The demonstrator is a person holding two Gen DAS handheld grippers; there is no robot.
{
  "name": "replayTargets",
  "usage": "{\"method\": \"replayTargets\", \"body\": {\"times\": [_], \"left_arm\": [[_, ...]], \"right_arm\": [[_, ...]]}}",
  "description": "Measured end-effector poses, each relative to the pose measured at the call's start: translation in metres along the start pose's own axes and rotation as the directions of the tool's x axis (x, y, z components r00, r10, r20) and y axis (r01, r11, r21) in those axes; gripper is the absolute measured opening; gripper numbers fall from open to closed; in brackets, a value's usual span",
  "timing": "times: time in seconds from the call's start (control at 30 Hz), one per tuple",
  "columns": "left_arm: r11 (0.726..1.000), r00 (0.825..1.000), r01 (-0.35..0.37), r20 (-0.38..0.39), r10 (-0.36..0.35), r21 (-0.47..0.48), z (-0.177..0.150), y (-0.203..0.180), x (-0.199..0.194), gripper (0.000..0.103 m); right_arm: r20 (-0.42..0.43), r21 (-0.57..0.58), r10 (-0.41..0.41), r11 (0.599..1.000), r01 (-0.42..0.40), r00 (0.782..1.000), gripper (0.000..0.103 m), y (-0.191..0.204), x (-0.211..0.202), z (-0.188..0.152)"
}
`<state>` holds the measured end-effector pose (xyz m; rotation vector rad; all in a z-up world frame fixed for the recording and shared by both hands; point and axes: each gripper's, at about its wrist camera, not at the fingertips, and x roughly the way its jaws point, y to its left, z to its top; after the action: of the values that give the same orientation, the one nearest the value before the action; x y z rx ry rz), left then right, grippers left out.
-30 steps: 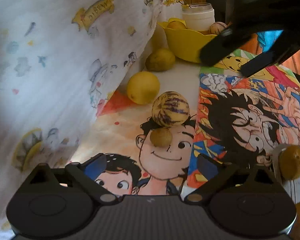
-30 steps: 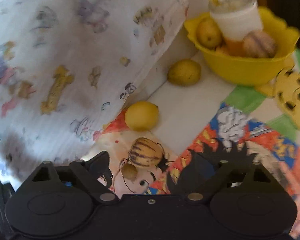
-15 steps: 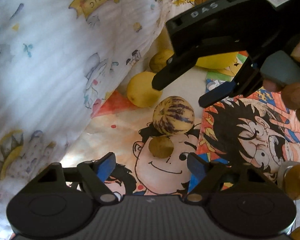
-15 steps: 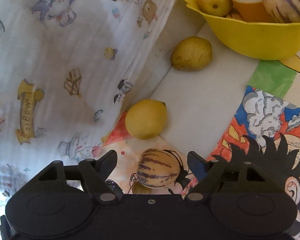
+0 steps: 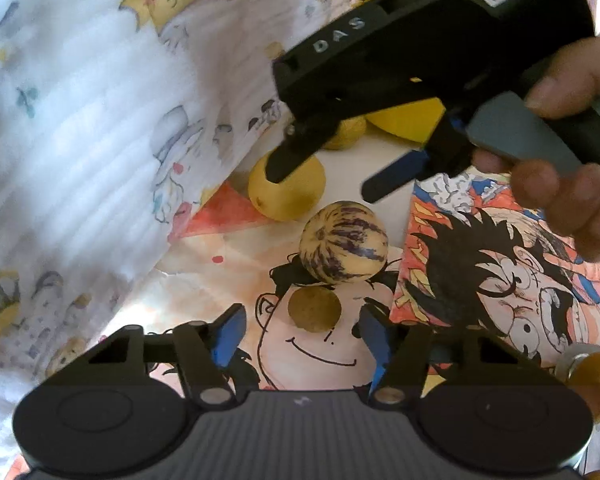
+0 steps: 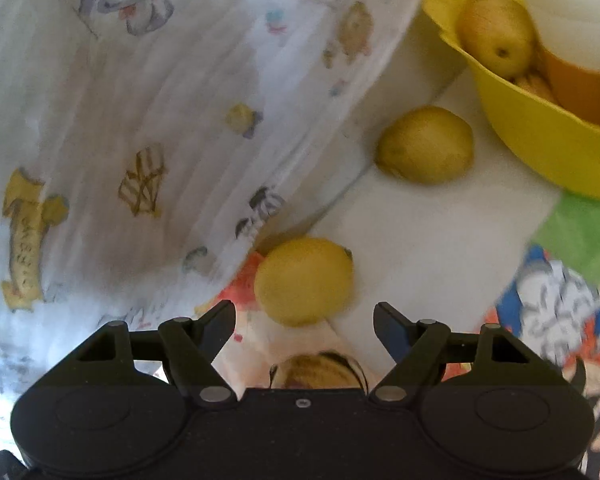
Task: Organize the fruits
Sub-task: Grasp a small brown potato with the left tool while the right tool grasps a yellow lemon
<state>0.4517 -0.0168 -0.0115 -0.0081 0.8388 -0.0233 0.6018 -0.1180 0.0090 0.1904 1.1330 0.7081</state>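
Observation:
A small brown round fruit [image 5: 314, 310] lies on the cartoon cloth just ahead of my open, empty left gripper [image 5: 300, 330]. Behind it sits a purple-striped melon [image 5: 343, 249], then a yellow lemon [image 5: 286, 190]. My right gripper [image 5: 320, 180] hovers open over the lemon in the left wrist view. In the right wrist view the right gripper [image 6: 304, 320] is open with the lemon [image 6: 304, 280] just ahead between its fingertips, the striped melon [image 6: 318, 372] below it. A duller lemon [image 6: 426, 145] lies beside the yellow bowl [image 6: 540, 148], which holds a pear-like fruit [image 6: 496, 34].
A white printed cloth [image 5: 100, 120] hangs along the left, close to the lemons. An orange-and-white jar [image 6: 580, 80] stands in the bowl. Another small brown fruit [image 5: 590, 380] sits at the right edge on a metal rim.
The right gripper has moved forward and down, from over the striped melon to over the yellow lemon. The left gripper has edged closer to the small brown fruit.

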Motion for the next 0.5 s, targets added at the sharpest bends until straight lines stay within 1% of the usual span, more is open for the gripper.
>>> {"method": "replayTargets", "body": {"times": [0.13, 0.2, 0.3, 0.33, 0.5], "left_arm": [[0.999, 1.000, -0.003, -0.003, 0.003, -0.032, 0.002, 0.003, 0.004, 0.061], [0.999, 1.000, -0.001, 0.001, 0.001, -0.042, 0.003, 0.005, 0.004, 0.056], [0.999, 1.000, 0.003, 0.004, -0.003, -0.052, 0.004, 0.006, 0.005, 0.050], [0.999, 1.000, 0.004, 0.005, -0.004, -0.054, 0.005, 0.007, 0.005, 0.049], [0.997, 1.000, 0.020, 0.009, -0.019, -0.079, 0.006, 0.008, 0.006, 0.038]], "right_arm": [[0.003, -0.023, -0.017, 1.000, 0.017, 1.000, 0.076, 0.003, 0.011, 0.007], [0.006, -0.029, -0.019, 0.999, 0.019, 1.000, 0.074, 0.004, 0.015, 0.008], [0.013, -0.043, -0.029, 0.999, 0.029, 1.000, 0.068, 0.005, 0.019, 0.008], [0.014, -0.044, -0.031, 0.998, 0.032, 0.999, 0.065, 0.005, 0.020, 0.008], [0.027, -0.045, -0.027, 0.999, 0.028, 0.999, 0.064, 0.003, 0.024, 0.005]]}}
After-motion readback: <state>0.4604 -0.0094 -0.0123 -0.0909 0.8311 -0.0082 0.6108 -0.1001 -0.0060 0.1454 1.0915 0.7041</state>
